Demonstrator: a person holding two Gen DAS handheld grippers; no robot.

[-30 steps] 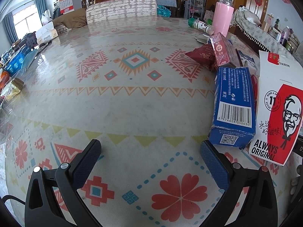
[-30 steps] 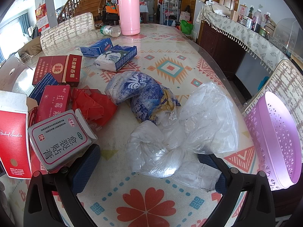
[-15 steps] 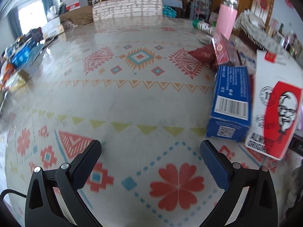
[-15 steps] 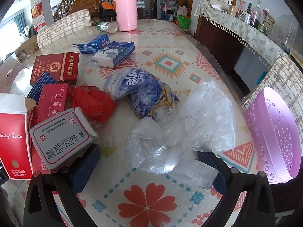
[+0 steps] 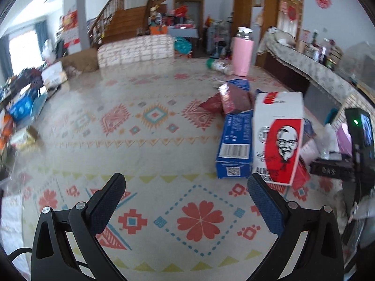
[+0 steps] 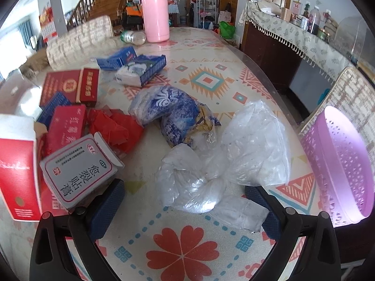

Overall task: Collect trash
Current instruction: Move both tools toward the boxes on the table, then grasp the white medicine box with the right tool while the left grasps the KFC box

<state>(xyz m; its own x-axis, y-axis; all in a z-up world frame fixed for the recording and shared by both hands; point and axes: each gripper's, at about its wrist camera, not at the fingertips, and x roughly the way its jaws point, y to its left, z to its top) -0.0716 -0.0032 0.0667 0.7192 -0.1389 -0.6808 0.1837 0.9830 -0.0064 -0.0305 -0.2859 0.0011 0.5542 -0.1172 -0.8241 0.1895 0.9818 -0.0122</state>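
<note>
Right wrist alone: purple basket, clear bags

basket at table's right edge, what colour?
Light purple, perforated lattice plastic basket. Shows best in the right wrist view.

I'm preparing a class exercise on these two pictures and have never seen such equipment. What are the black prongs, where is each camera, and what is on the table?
A person holds a two-finger gripper in each hand; each carries a forward-looking fisheye camera. The left gripper is open over bare patterned tablecloth, beside a KFC box and blue carton. The right gripper is open around clear plastic bags, holding nothing. A purple basket waits at the table's right edge.
</note>
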